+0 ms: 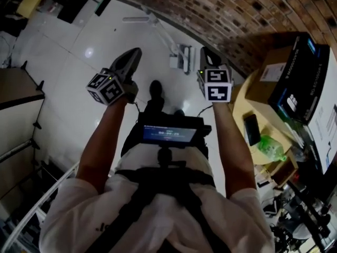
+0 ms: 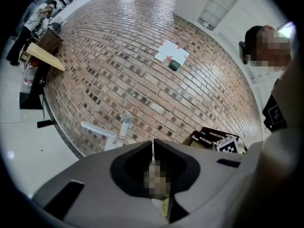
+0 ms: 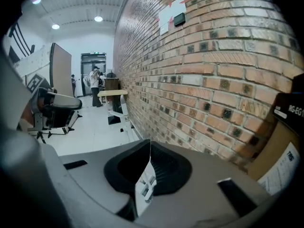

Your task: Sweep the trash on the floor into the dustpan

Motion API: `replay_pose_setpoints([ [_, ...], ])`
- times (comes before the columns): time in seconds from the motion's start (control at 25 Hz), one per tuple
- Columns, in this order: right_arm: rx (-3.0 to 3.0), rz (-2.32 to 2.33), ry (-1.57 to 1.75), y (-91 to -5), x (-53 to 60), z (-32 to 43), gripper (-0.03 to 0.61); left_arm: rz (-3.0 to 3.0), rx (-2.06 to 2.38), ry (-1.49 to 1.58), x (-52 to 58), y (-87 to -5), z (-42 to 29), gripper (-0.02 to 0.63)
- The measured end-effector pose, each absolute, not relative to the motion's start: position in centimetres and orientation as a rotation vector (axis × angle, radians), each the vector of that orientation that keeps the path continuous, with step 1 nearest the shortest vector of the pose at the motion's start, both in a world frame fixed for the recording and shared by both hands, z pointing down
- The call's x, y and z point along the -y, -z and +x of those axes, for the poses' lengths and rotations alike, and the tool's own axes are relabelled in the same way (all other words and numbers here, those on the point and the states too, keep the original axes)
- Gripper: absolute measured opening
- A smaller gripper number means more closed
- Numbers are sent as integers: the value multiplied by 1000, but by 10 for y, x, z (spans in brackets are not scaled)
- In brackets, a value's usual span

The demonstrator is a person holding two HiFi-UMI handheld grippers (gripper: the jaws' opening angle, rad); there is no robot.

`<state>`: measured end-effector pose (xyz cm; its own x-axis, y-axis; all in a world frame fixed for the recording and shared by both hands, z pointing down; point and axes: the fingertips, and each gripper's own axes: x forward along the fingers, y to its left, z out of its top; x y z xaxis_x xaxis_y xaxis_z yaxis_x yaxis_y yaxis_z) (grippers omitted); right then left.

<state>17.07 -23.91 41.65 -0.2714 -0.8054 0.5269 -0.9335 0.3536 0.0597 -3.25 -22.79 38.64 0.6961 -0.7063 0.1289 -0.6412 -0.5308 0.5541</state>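
Both grippers are held up in front of the person's chest, and neither touches anything. In the head view my left gripper [image 1: 131, 58] points toward the brick wall [image 1: 237, 9]; its jaws [image 2: 153, 142] are shut with nothing between them. My right gripper [image 1: 206, 55] is beside it, its jaws [image 3: 150, 142] also shut and empty. A white long-handled sweeping set, which looks like a broom with a dustpan [image 1: 181, 57], stands on the white floor at the foot of the wall [image 2: 118, 129] [image 3: 118, 112]. No trash shows on the floor.
A round wooden table [image 1: 243, 107] at the right carries cardboard boxes [image 1: 295, 75], a phone [image 1: 252, 129] and a green bag [image 1: 271, 147]. A dark desk [image 1: 18, 86] stands at the left. An office chair [image 3: 57, 109] and a person far off [image 3: 95, 84] are down the room.
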Motion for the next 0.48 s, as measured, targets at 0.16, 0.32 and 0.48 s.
replay_pose_setpoints([
  [0.16,2171,1512,-340,-410,212,181,0,2331,1032,144,190,-385,-18,8],
  [0.32,2188,1535,-330,-403,193,188,0,2333,1023,152,161,-384,-9,8],
  [0.48,2218,1549,-329,-394,174,194,0,2344,1000,173,140,-378,-1,8],
])
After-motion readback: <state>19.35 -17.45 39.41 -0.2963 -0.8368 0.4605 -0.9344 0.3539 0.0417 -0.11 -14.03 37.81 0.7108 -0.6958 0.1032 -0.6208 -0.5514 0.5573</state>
